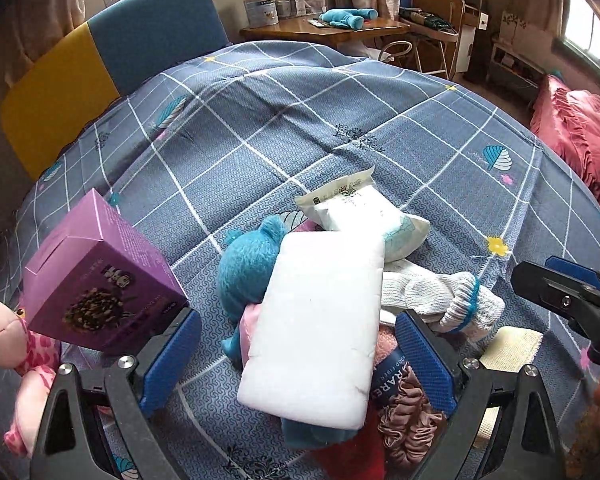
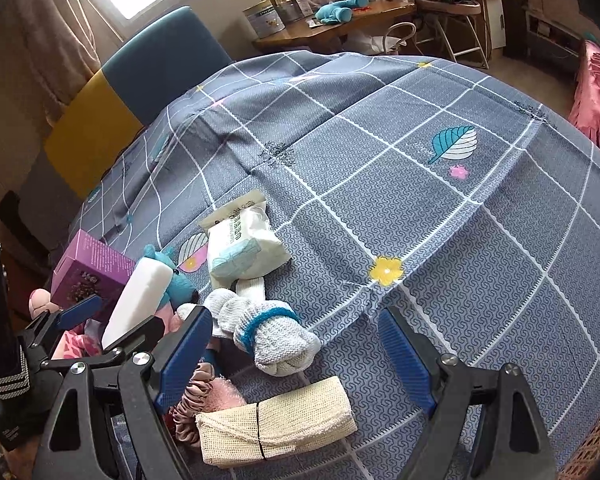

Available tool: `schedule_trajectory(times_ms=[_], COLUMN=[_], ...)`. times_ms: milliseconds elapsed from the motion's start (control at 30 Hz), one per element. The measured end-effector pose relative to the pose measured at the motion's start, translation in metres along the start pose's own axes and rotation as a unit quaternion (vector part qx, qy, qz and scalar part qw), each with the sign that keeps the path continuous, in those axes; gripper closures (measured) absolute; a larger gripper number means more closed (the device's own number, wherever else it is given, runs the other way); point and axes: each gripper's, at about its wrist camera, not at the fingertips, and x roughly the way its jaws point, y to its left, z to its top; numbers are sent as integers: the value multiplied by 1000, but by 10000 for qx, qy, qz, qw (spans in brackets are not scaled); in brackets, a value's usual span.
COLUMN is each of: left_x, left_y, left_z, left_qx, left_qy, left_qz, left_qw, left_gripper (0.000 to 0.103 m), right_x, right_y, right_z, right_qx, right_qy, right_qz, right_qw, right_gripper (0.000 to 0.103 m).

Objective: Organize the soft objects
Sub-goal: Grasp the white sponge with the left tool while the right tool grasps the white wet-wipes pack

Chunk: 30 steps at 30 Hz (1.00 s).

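Observation:
My left gripper point(image 1: 296, 320) hangs open over a pile on the checked bedsheet point(image 1: 340, 128), its blue pads either side of a white foam block point(image 1: 316, 344) without pressing it. The block leans on a blue plush toy point(image 1: 244, 268). Around it lie a wipes pack point(image 1: 364, 216), white knit gloves point(image 1: 448, 300), a pink scrunchie point(image 1: 408, 420) and a cream mesh cloth point(image 1: 508, 348). My right gripper point(image 2: 294, 314) stands open just above the gloves point(image 2: 272, 332) and the mesh cloth point(image 2: 276, 420), holding nothing.
A purple box point(image 1: 100, 280) and a pink plush point(image 1: 12, 340) sit left of the pile. A blue and yellow headboard point(image 1: 100, 60) stands behind, with a wooden table point(image 1: 340, 28) beyond. Pink bedding point(image 1: 572, 132) lies to the right. A wicker rim point(image 2: 596, 440) shows at the bottom right.

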Motion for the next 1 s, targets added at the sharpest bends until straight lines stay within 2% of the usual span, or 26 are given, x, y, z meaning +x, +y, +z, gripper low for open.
schedule_trajectory(times_ms=[33, 67, 100, 133, 200, 333, 433, 500, 567, 700, 767, 833, 1000], left_x=[2, 4, 5, 2, -13, -60, -89, -96, -91, -70, -59, -61, -60], left_y=[2, 4, 6, 7, 9, 25, 33, 40, 46, 54, 56, 52, 52], left_z=[0, 0, -2, -4, -11, -38, -77, -115, -154, -211, -230, -238, -239], left_qx=[-60, -141, -266, -340, -382, -902, -1015, -1172, -1377, -1666, -1807, -1677, -1727], left_qy=[17, 60, 112, 37, -252, -764, -938, -856, -562, -85, 71, -143, -205], left_qz=[-74, -233, -427, -437, -333, -426, -115, 43, 162, 364, 367, 470, 417], left_qw=[10000, 9996, 9987, 9985, 9984, 9921, 9903, 9894, 9887, 9853, 9828, 9846, 9839], left_gripper=[42, 46, 46, 46, 47, 46, 45, 44, 44, 45, 45, 44, 43], right_x=[0, 0, 0, -1, -2, -2, -4, -4, -4, -3, -2, 0, 17], right_y=[0, 0, 0, 0, -2, -1, 2, 6, 11, 24, 30, 37, 62], right_z=[0, 0, 0, 0, 0, 0, -1, -2, -4, -8, -10, -10, 8], right_qx=[-4, -3, -6, 1, 41, 19, -76, -153, -261, -538, -701, -870, -1526], right_qy=[12, 9, 0, -10, -14, -23, -45, -38, -14, 36, 73, 121, 258], right_qz=[17, 31, 19, 6, 16, -7, 8, 61, 128, 173, 154, 110, -128], right_qw=[10000, 10000, 10000, 10000, 10000, 10000, 10000, 9999, 9996, 9984, 9974, 9961, 9879], right_gripper=[16, 16, 16, 16, 16, 16, 16, 16, 17, 22, 26, 28, 29])
